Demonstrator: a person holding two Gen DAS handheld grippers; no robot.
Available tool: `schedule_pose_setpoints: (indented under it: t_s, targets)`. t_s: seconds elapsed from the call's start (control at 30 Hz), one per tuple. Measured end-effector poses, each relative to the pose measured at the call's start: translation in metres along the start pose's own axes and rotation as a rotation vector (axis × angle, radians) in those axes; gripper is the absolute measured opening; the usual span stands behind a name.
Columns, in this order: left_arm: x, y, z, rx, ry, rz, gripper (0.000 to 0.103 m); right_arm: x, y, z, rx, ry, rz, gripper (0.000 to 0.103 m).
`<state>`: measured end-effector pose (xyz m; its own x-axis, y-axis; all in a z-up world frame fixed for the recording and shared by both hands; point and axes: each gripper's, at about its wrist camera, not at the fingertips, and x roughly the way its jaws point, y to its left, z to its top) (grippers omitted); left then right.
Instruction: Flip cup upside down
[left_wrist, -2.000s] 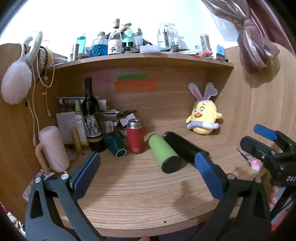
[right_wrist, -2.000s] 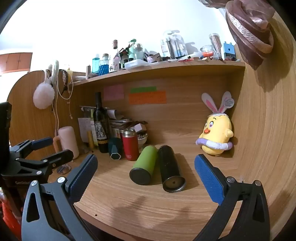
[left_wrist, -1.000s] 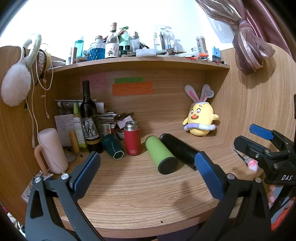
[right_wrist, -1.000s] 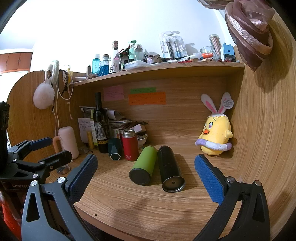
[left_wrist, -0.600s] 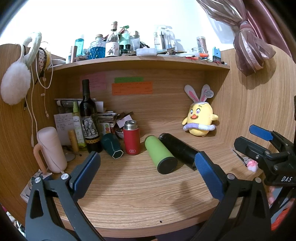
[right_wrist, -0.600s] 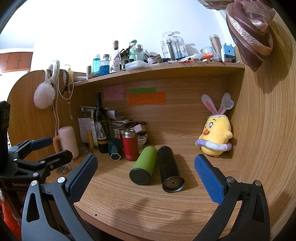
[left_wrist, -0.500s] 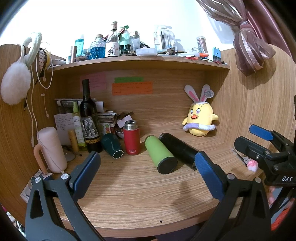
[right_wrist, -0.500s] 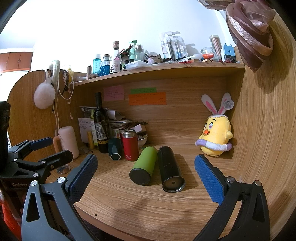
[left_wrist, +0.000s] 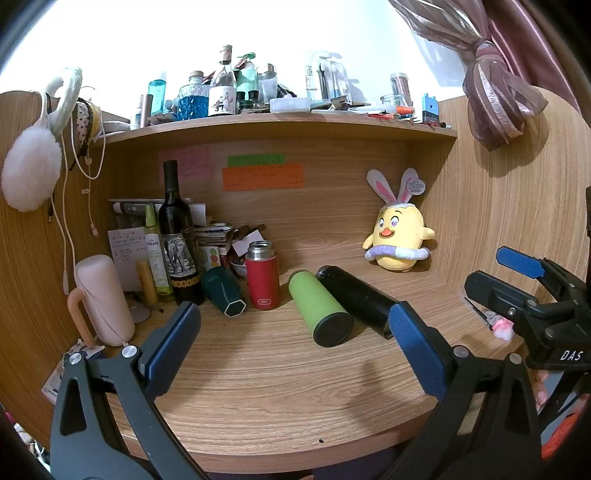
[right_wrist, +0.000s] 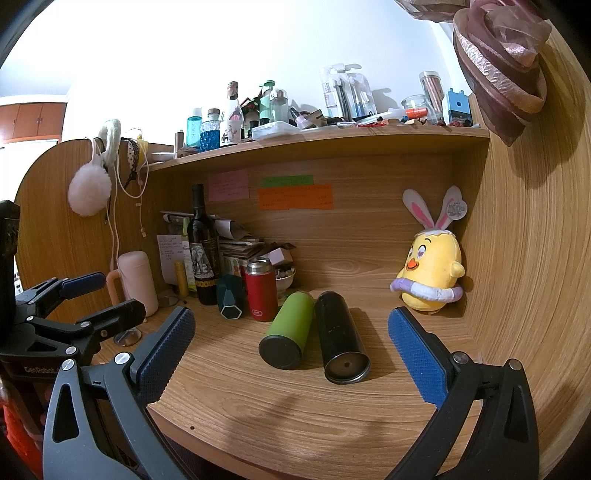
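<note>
Both grippers are held above the near edge of the light brown wooden desk with their blue-padded jaws spread wide, and nothing is between them. Seen from its own camera, the left gripper looks toward the middle of the desk, and the right gripper does the same from a place more to the right; each one also appears at the side of the other's view (the right gripper at the right edge, the left gripper at the left edge). The matte green cylindrical cup lies on its side near the middle of the desk, its dark round end turned to the near side. Just beside it on the right, and seeming to touch it along its length, lies a black cylindrical flask, also on its side. Farther and to the left stands a red metal thermos with a silver top, upright, and left of it a dark teal faceted cup leans tilted. A dark glass wine bottle stands behind that one, and a pale pink jug with a handle stands at the far left. A yellow plush chick with rabbit ears sits in the far right corner, well apart from both grippers.
</note>
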<state>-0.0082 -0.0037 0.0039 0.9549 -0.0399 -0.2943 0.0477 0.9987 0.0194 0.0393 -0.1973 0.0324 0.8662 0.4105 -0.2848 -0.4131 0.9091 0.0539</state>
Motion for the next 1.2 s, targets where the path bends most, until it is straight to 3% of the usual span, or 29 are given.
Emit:
schedule_pose_setpoints:
  t_s: [0.9, 1.07, 1.2]
  targets:
    - [0.004, -0.004, 0.005, 0.000, 0.012, -0.008, 0.103, 0.004, -0.006, -0.002, 0.004, 0.005, -0.005, 0.103]
    - [0.025, -0.001, 0.003, -0.009, 0.044, -0.024, 0.103, 0.011, -0.012, -0.009, 0.027, 0.032, -0.018, 0.103]
    - [0.062, 0.003, 0.006, -0.024, 0.116, -0.044, 0.103, 0.026, -0.025, -0.017, 0.055, 0.069, -0.033, 0.103]
